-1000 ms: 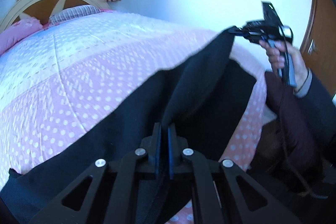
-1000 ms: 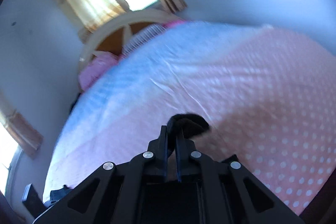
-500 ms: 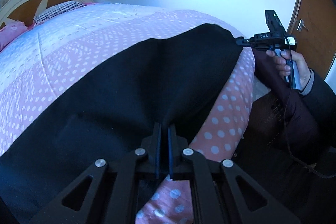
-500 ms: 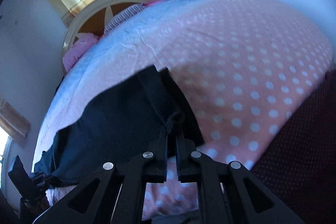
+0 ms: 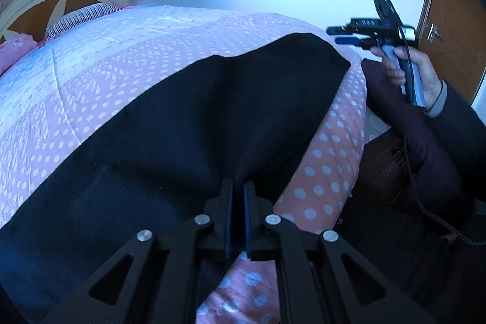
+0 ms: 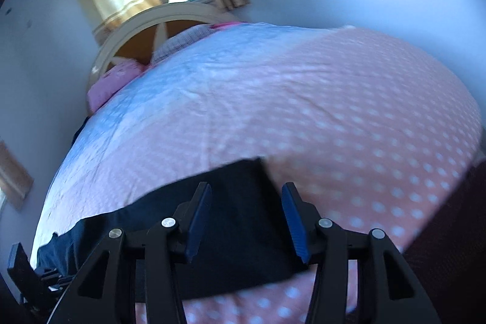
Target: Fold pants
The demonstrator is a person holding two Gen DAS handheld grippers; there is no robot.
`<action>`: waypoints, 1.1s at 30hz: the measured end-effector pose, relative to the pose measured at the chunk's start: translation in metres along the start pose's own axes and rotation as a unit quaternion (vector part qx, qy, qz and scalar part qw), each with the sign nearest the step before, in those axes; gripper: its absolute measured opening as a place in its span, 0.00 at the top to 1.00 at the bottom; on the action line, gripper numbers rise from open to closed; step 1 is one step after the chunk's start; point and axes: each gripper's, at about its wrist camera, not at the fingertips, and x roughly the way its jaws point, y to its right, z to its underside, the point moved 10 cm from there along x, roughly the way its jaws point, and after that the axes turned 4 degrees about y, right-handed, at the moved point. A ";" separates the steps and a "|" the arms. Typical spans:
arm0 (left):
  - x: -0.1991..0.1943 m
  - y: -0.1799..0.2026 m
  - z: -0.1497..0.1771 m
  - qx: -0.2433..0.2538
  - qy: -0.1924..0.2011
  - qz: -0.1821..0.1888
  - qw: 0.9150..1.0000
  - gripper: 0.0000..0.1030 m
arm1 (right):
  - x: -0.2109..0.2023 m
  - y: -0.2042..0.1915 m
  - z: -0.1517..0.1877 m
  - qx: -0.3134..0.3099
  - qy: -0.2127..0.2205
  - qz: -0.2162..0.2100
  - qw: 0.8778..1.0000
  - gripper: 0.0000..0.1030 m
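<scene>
Now left claw (image 5: 237,190) pinching pants (image 5: 182,123); right claw (image 6: 246,217) spread

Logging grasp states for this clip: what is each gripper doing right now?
Left gripper: shut on the black pants, pinching a fold at their near edge.
Right gripper: open, holding nothing, hovering over the pants on the bed.

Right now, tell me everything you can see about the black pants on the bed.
The black pants look like soft, matte, plain cloth, spread flat in a long band across the pink polka-dot bedspread near its edge. The left gripper is shut on a pinched fold at the near edge, lifting it slightly. The right gripper is open, its fingers clear of the far end.
</scene>
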 end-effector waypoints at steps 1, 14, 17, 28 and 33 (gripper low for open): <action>0.000 0.001 0.000 0.001 0.002 0.001 1.000 0.92 | 0.000 -0.008 0.000 -0.006 0.002 -0.006 1.000 0.51; -0.009 -0.001 -0.001 -0.002 0.022 -0.005 1.000 0.87 | 0.012 -0.008 -0.002 -0.016 -0.012 0.012 1.000 0.51; -0.005 -0.002 0.000 -0.010 0.017 0.000 1.000 0.87 | 0.031 0.001 -0.016 -0.008 -0.030 0.021 0.999 0.51; 0.002 0.001 0.005 -0.013 0.012 0.010 1.000 0.85 | -0.011 -0.043 0.009 -0.153 0.020 -0.024 0.988 0.96; 0.003 0.003 0.005 -0.008 0.010 0.006 1.000 0.85 | -0.039 -0.074 0.048 -0.265 0.022 -0.055 0.962 0.97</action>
